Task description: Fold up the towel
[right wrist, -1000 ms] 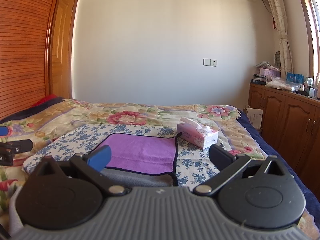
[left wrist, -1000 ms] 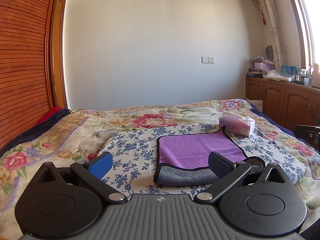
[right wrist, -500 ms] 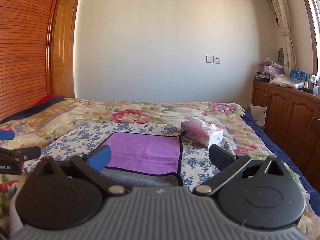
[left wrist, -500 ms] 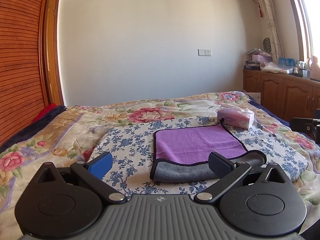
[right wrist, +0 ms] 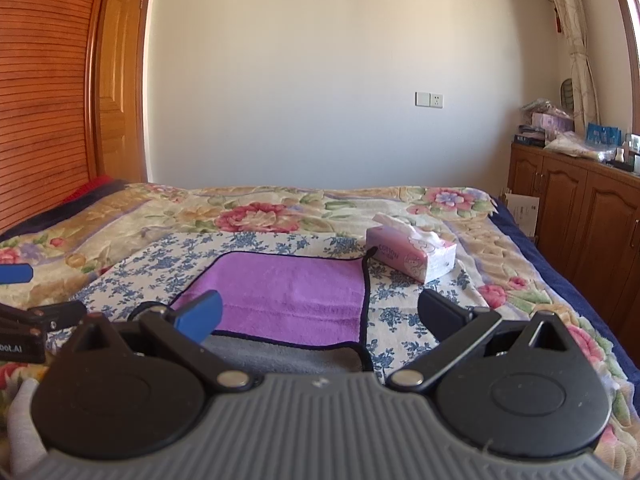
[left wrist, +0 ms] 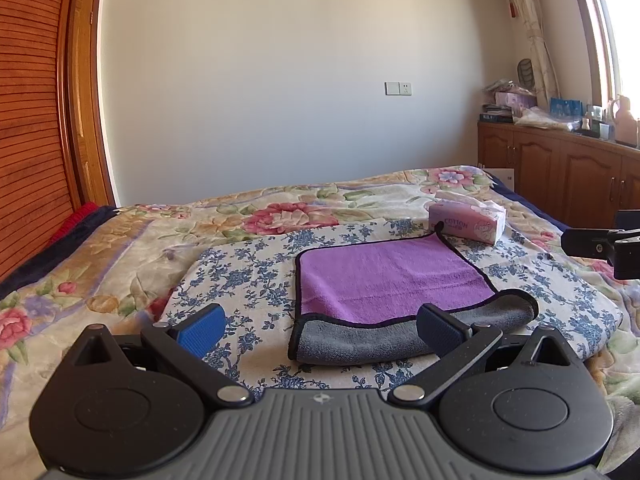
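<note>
**Towel ahead of both of you, its long side running left to right**

The towel (left wrist: 390,280) lies flat on the blue-flowered cloth (left wrist: 248,276) spread over the bed (left wrist: 120,248), purple face up, with its near edge turned over so a grey band shows along the front. Its long axis runs crosswise to your reach, so the two near corners sit one to each side.

Your left hand-held gripper (left wrist: 320,326) is spread wide and holds nothing. From it the towel lies ahead and to the right; the near left corner of the grey band is just beyond the gap between its fingers. Your right hand-held gripper (right wrist: 320,314) is likewise spread and empty, and from it the towel lies ahead and to the left, with the near right corner close in front of the gap.

By my judgement each hand is nearest its own corner, so neither needs to cross over. The tissue box (right wrist: 412,254) stands just beside the far right corner, by the towel's hanging loop; a fold carried that way could nudge it.
</note>
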The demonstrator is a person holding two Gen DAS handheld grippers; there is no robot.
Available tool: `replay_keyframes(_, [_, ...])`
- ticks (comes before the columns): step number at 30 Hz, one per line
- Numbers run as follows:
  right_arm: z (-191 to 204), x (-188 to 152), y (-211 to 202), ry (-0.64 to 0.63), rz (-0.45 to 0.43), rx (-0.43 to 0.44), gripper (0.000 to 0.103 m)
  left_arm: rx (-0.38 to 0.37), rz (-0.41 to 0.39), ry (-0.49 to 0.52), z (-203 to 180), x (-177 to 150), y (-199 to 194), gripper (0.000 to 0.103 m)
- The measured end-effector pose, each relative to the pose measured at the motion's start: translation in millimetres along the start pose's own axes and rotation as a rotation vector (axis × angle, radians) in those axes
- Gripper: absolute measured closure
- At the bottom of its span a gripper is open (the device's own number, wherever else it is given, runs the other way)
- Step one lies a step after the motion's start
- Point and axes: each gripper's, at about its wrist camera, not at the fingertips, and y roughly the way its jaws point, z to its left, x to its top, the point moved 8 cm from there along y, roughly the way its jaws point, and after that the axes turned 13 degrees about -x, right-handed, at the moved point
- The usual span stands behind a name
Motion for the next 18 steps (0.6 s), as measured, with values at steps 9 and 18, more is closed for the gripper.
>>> replay_keyframes(9, [-4.6,-1.8,18.6,0.045,0.053,0.010,0.000,-0.028,0.038,-0.009,2.9,-3.1,22.6,0.000])
replay_keyframes(18, [0.2,-2.3,32.7,0.025,0.069,0.016,0.000,-0.044,0.066,-0.001,6.5,-4.2,44.6,0.000])
